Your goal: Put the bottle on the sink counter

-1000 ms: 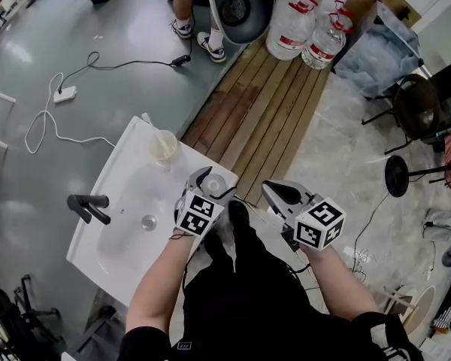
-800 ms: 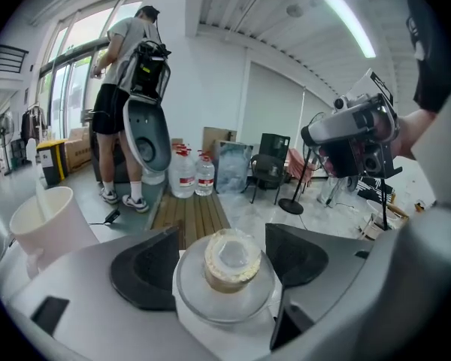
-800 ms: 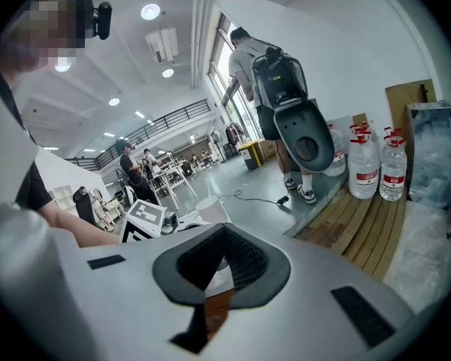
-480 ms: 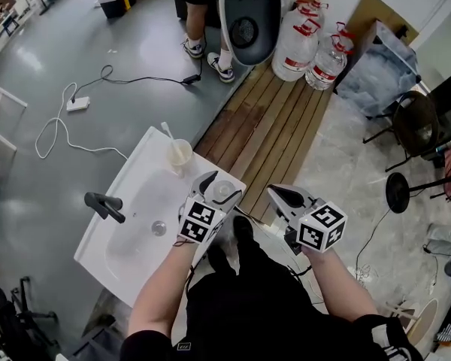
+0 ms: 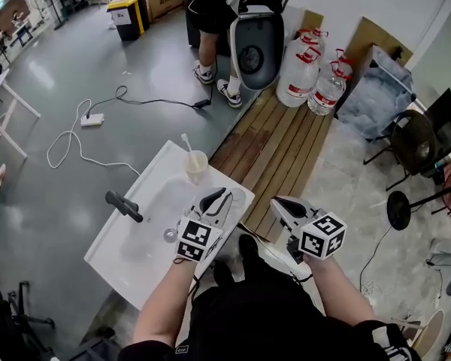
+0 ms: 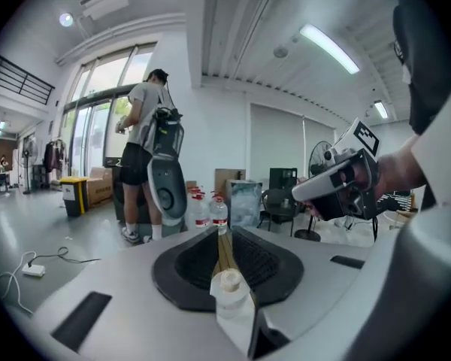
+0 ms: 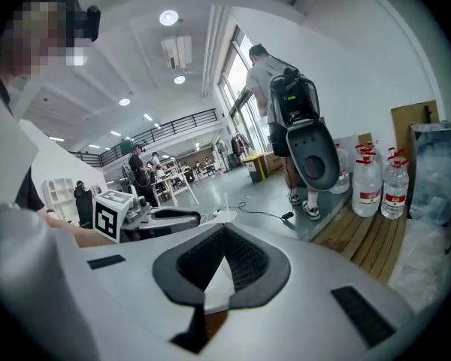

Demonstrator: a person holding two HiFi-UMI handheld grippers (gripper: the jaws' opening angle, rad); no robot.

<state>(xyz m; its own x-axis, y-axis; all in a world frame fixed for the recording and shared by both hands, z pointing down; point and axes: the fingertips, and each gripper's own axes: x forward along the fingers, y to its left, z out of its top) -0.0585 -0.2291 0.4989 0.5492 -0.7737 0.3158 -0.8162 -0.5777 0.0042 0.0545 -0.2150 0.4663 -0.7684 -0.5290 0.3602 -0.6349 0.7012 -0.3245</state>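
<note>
The head camera looks steeply down from overhead onto the sink tabletop (image 5: 114,256), with the left tool (image 5: 216,200) and right tool (image 5: 282,204) near below it. Each tool camera rides close behind its own jaws, facing almost level toward the far water jugs (image 5: 297,74), which all three views share.
</note>
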